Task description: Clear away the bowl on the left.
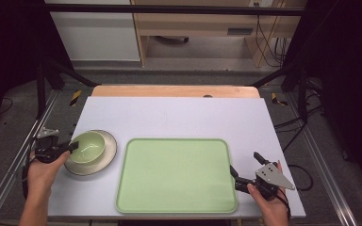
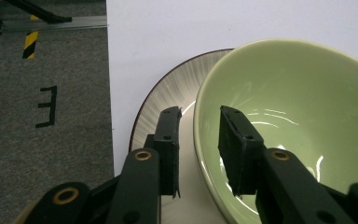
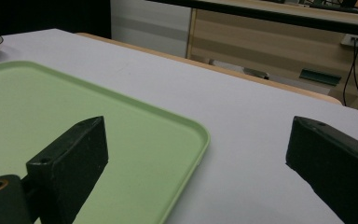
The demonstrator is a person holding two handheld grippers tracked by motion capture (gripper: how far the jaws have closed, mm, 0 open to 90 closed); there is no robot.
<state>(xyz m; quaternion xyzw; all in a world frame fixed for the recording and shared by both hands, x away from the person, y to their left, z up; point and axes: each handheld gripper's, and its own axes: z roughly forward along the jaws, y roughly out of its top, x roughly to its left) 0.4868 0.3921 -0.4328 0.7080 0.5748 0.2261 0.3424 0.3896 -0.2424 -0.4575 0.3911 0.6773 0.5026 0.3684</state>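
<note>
Black "E" mark [image 2: 46, 106] beside the table [image 2: 168, 28].

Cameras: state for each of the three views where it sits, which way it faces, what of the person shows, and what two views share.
High view: above the person's side, looking forward and down on the table; both forearms, left gripper, right gripper.
Left gripper view: rides the left gripper, its jaws straddling the green bowl rim on the plate.
Right gripper view: rides the right gripper, low, jaws wide over the green tray corner.
Shared: high and right gripper views both show the tray.
</note>
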